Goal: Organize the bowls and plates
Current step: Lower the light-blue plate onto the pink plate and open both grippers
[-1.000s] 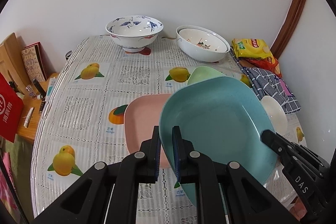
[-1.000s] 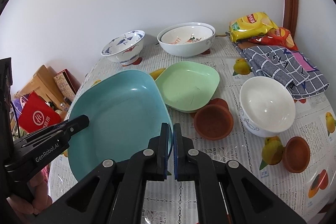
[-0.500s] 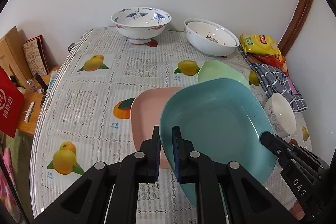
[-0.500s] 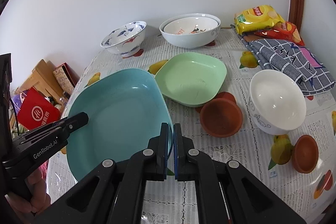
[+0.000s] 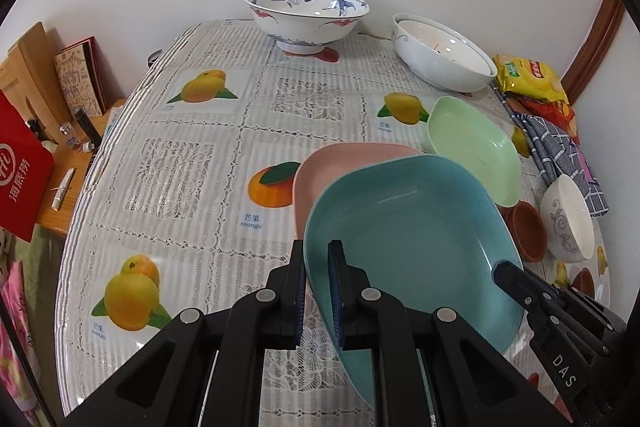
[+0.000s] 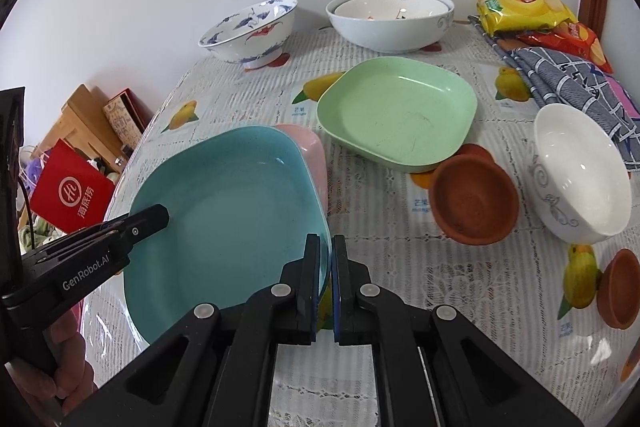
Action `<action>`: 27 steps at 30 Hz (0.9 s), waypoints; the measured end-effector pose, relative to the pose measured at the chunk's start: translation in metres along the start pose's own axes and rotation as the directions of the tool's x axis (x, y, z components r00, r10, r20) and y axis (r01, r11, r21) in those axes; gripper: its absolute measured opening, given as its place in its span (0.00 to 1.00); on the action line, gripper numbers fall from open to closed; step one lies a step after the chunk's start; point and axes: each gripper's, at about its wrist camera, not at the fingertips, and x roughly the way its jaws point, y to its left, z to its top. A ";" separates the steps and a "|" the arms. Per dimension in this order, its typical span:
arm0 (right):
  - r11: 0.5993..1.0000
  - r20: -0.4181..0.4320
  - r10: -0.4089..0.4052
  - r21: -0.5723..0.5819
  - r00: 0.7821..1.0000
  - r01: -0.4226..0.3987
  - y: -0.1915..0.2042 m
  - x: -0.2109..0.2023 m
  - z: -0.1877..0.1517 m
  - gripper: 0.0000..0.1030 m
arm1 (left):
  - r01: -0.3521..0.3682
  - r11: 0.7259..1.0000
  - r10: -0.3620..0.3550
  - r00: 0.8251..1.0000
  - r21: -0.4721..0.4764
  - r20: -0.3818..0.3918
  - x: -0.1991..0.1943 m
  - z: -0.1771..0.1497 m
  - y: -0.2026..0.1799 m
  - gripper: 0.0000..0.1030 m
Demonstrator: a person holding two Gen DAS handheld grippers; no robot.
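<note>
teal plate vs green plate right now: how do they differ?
The teal plate is clamped at opposite rims by the left gripper and right gripper; the green plate is ungripped. Teal sits over the pink plate; green's near edge overlaps a brown dish. Teal looks larger. Both are rounded-square, shallow and empty.

Bare tablecloth (image 5: 192,155) wide open left of the pink plate (image 5: 320,167), green plate (image 6: 396,115) close on its right, brown bowl (image 6: 474,203) and white bowl (image 6: 580,175) crowding beyond, two large bowls well behind by the wall.
</note>
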 end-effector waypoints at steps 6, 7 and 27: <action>1.000 -0.012 0.004 -0.005 1.000 -0.004 0.006 0.014 0.009 0.05 | 0.003 1.000 -0.003 1.000 -0.022 -0.004 0.010 0.011 0.009 0.10; 1.000 -0.013 0.005 -0.004 1.000 -0.005 0.006 0.015 0.010 0.05 | 0.005 1.000 -0.005 1.000 -0.024 -0.004 0.011 0.014 0.010 0.11; 0.996 -0.015 -0.070 -0.052 0.997 0.069 0.018 0.038 0.024 0.08 | 0.026 1.000 -0.026 1.000 -0.005 -0.014 0.045 0.041 0.013 0.11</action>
